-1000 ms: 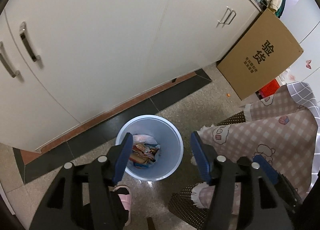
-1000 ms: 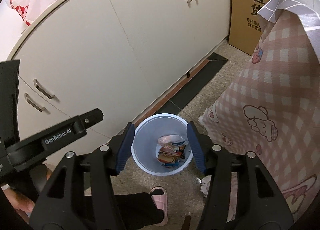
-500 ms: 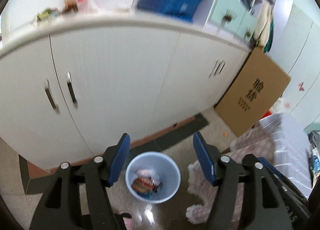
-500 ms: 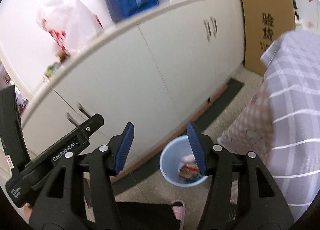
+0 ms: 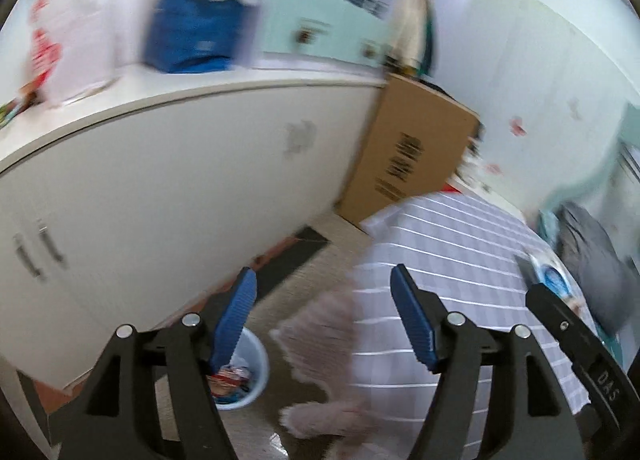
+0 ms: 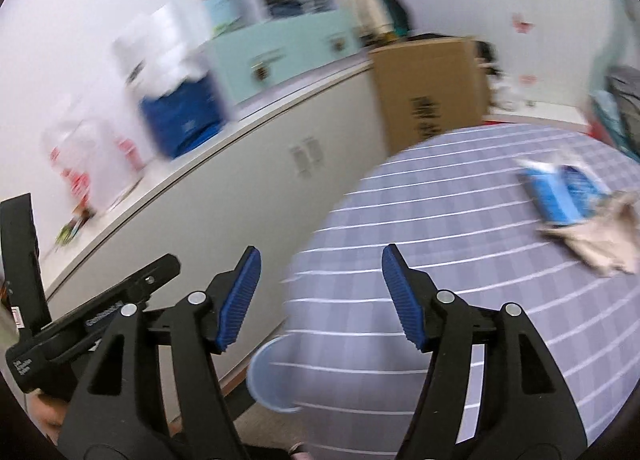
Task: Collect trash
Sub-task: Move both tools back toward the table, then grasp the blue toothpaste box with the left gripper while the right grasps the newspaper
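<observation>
Bin: a round pale-blue plastic bin (image 5: 244, 376) is sitting on the speckled floor by the white cabinet (image 5: 168, 188), crumpled wrappers (image 5: 230, 378) lying inside.
Bed: a lilac cover with white grid lines (image 6: 460, 260) is carrying a blue packet (image 6: 560, 196) and a crumpled beige scrap (image 6: 600, 236).
Left gripper (image 5: 324, 324): ribbed blue pads have just been opening, nothing between them; bin lying behind the left pad.
Right gripper (image 6: 320, 296): tilting downward, jaws likewise widening and empty; packet lying well off to the right.

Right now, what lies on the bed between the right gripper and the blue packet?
In the right wrist view, only bare checked bedspread lies between the open right gripper and the blue packet. A crumpled beige piece sits beside the packet, not in between.
</observation>
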The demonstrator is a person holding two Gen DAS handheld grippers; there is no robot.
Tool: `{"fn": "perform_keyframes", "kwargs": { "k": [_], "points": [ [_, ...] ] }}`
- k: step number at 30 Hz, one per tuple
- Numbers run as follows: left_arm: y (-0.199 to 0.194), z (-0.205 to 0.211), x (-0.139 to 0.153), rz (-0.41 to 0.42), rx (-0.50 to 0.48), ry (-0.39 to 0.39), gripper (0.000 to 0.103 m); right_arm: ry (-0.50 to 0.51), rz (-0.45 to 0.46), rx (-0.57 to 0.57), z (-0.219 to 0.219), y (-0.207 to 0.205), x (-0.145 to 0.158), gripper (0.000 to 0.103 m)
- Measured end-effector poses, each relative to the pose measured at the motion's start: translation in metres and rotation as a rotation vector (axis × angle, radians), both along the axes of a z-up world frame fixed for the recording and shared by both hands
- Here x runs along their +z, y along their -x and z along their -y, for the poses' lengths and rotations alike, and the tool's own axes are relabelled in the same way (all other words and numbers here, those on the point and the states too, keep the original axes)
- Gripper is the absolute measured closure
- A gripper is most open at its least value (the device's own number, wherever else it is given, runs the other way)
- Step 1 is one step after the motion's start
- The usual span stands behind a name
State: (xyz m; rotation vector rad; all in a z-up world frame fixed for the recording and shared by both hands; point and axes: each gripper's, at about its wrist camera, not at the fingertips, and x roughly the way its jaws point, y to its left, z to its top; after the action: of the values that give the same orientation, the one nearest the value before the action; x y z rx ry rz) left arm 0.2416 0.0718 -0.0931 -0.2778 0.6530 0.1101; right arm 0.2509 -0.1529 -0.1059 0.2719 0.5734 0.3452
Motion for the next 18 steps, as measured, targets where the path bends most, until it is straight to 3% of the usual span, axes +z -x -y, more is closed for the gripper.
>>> {"fn": "perform_keyframes", "kwargs": {
  "k": [3,10,18],
  "points": [
    [-0.017,0.052,0.002,-0.003,-0.067,-0.022,0.030,-0.011,-0.002,-0.123,0.063,-0.002,-0.006,0.038],
    [-0.062,0.172,0.004,-0.038,-0.267,-0.053,0.030,-0.062,-0.057,-0.383,0.192,-0.008,-0.031,0.036],
    [-0.105,0.288,-0.011,-0.141,-0.441,-0.095,0.029,-0.082,-0.136,-0.492,0.267,-0.021,-0.057,0.035]
  ]
}}
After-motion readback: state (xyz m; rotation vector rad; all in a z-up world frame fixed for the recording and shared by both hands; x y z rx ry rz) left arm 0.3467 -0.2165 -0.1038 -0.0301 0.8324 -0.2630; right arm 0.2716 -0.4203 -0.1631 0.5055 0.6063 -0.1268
